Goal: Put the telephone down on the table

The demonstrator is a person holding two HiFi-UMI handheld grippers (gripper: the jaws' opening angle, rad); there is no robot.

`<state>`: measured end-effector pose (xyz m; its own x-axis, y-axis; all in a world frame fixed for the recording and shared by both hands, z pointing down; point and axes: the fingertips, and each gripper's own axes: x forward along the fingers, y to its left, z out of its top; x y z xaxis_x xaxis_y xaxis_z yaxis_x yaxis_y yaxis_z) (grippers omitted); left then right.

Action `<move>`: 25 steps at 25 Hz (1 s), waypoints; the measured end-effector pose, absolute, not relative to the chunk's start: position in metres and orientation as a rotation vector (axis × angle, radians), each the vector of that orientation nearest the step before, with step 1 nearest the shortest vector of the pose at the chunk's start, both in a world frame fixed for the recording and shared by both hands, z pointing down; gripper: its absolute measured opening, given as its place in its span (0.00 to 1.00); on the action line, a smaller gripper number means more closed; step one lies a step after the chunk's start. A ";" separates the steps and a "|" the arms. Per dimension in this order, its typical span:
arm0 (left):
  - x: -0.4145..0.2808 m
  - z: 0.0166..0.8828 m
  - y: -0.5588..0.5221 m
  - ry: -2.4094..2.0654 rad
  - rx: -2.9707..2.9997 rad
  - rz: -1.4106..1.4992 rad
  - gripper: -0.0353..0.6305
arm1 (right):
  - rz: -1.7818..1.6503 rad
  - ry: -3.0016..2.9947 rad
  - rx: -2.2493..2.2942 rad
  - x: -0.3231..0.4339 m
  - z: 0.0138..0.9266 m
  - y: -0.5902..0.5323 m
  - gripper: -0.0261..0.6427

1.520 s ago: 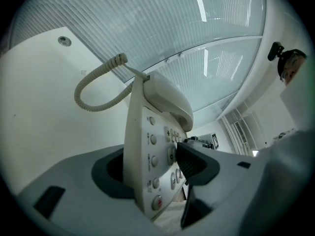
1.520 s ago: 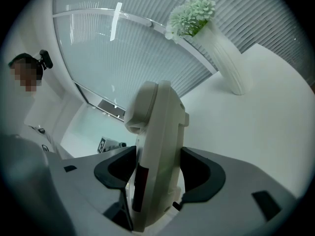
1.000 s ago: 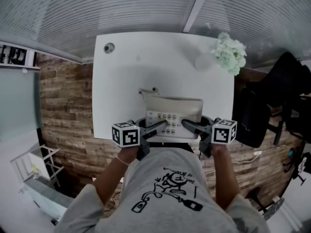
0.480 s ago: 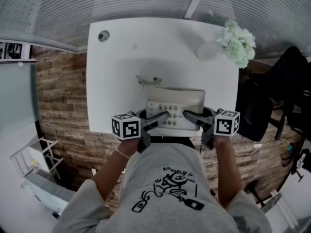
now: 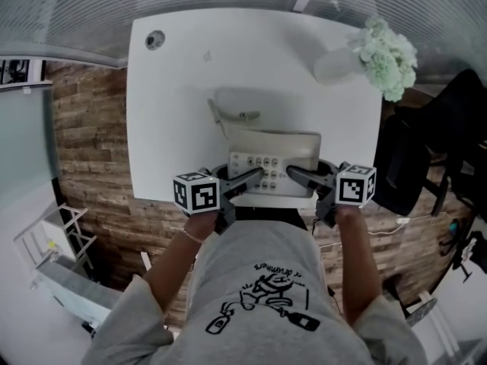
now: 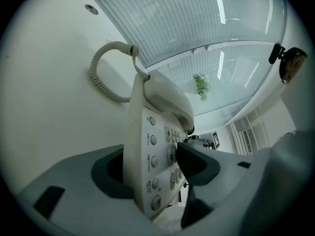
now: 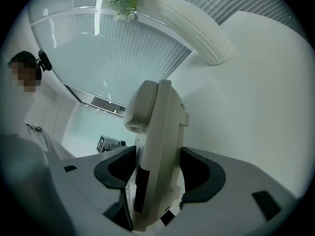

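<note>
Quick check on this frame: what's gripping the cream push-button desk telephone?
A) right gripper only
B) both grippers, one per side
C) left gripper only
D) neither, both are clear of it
B: the left gripper has its fingers clamped on the keypad side of the cream push-button desk telephone, and the right gripper has its fingers clamped on the opposite side.
</note>
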<state>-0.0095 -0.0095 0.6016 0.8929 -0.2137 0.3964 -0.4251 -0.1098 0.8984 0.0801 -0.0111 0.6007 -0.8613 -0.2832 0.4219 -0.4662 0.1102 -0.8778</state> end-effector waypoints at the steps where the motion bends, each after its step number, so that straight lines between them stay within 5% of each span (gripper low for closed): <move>1: -0.009 0.604 -0.009 -0.495 1.691 0.195 0.44 | 1.860 -2.219 0.756 0.081 0.603 -0.010 0.48; 25: -0.011 0.653 -0.015 -0.587 1.661 0.274 0.48 | 1.907 -2.129 0.699 0.082 0.652 -0.017 0.48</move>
<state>-0.0109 -0.0150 0.6525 0.8403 -0.2209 0.4950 -0.5214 -0.0796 0.8496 0.0822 -0.0171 0.6520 -0.8686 -0.2118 0.4480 -0.4685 0.0563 -0.8817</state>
